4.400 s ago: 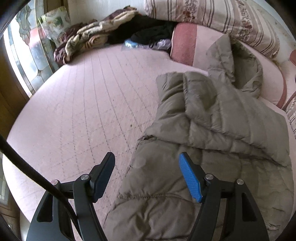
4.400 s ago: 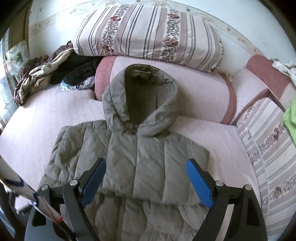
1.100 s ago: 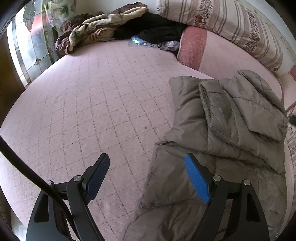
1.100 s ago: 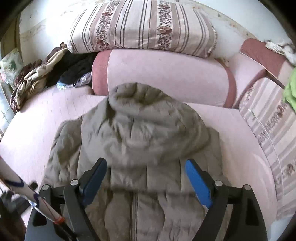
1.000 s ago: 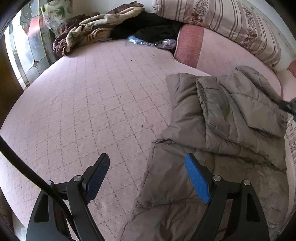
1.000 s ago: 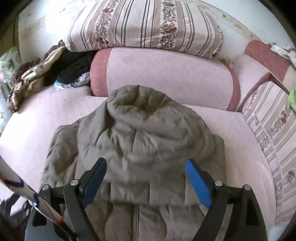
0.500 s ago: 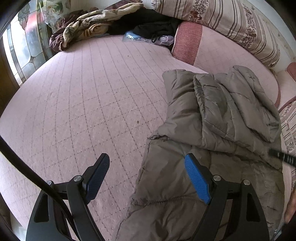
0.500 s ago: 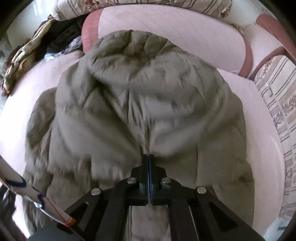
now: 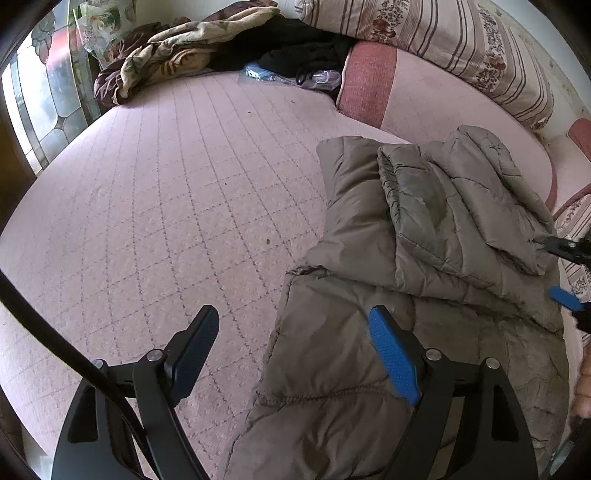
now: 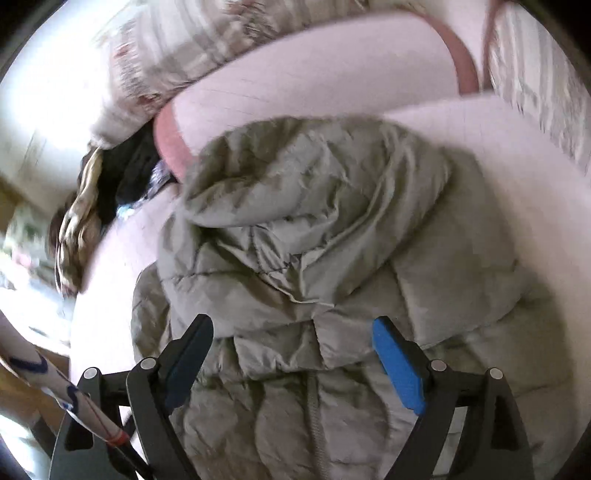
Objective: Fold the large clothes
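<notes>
The left wrist camera is looking across the pink bed [image 9: 155, 192] from low down, with the jacket [image 9: 424, 258] at its right. The right wrist camera is looking down closely at the same jacket [image 10: 332, 240], tilted and blurry.

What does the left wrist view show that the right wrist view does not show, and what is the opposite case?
Only the left wrist view shows the stained-glass window, the wide bare stretch of the quilted pink mattress and the right gripper itself, open at the jacket's far edge. Only the right wrist view shows the hood folded down over the jacket's body, and the front zipper, though this view is blurred. Both show the olive puffer jacket, the pink bolster, the striped pillow and an open gripper; the left gripper straddles the jacket's near edge.
</notes>
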Demonstrator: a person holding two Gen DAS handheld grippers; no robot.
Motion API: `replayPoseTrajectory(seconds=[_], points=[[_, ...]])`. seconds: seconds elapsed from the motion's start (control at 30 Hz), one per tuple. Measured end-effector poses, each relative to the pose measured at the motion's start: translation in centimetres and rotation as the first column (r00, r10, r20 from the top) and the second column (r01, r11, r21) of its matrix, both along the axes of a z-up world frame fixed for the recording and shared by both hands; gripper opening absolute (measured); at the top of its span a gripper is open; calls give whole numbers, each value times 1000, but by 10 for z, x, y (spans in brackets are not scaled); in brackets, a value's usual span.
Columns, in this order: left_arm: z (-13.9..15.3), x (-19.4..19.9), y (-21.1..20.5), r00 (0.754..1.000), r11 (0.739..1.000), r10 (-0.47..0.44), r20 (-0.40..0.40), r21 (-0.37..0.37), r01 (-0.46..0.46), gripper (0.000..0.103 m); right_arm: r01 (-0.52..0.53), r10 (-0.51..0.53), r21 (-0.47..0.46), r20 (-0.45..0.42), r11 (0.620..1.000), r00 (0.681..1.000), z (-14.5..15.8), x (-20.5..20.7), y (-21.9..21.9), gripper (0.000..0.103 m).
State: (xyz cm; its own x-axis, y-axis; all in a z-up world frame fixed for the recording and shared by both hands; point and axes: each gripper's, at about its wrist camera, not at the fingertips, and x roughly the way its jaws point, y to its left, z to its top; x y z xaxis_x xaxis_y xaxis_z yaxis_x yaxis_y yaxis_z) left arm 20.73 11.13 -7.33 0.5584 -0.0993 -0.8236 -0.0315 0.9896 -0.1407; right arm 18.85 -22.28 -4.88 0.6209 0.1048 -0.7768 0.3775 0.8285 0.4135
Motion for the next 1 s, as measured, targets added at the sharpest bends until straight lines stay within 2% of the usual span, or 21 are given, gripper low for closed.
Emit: replayPoseTrajectory(seconds=[0.07, 0.13, 0.17, 0.2, 0.27, 0.3, 0.4, 0.47, 0.57, 0.63, 0.73, 0.83, 0.93, 1.0], points=[[0, 1, -1, 1000, 1000, -3, 4, 1, 3, 83, 24, -24, 54, -1, 998, 1000, -11, 10, -3, 86], [0, 1, -3, 1000, 1000, -7, 7, 9, 7, 83, 39, -40, 90, 17, 995, 999, -15, 18, -4, 72], [-1, 1, -5, 1000, 1000, -10, 5, 14, 10, 83, 40, -42, 98, 15, 994, 999, -16, 22, -4, 56], [-2, 2, -6, 1000, 1000, -12, 2, 17, 12, 83, 45, -45, 111, 4, 993, 999, -20, 28, -4, 34], [-4, 3, -8, 1000, 1000, -17, -6, 23, 17, 83, 38, -37, 176, -10, 984, 999, -27, 33, -9, 11], [-5, 2, -8, 1000, 999, -19, -9, 26, 19, 83, 32, -30, 186, -17, 982, 999, -27, 31, -10, 9], [-2, 0, -5, 1000, 1000, -15, -2, 14, 15, 83, -45, 46, 57, -14, 997, 999, -12, 8, -4, 7], [0, 0, -5, 1000, 1000, -10, 7, 10, 10, 83, -62, 62, 23, -31, 998, 998, -12, -14, -2, 7], [0, -2, -7, 1000, 1000, -15, 2, 11, 15, 83, -62, 62, 1, -106, 998, 992, -32, -33, -4, 7], [-1, -4, -9, 1000, 1000, -20, 0, 17, 20, 83, -33, 35, 21, -148, 999, 988, -55, -40, -9, 7], [-2, -6, -11, 1000, 999, -22, 8, 30, 22, 83, -1, 8, 42, -160, 999, 987, -70, -30, -10, 7], [-2, -5, -11, 1000, 999, -19, 9, 37, 18, 83, -10, 6, -23, -163, 1000, 987, -65, -16, -2, 8], [-3, -4, -8, 1000, 1000, -10, -1, 24, 11, 83, -11, 1, -80, -131, 997, 991, -46, -20, 8, 11], [-1, -3, -6, 1000, 1000, -6, 1, 13, 6, 83, -41, 26, -146, -101, 988, 995, -28, -29, 18, 22]])
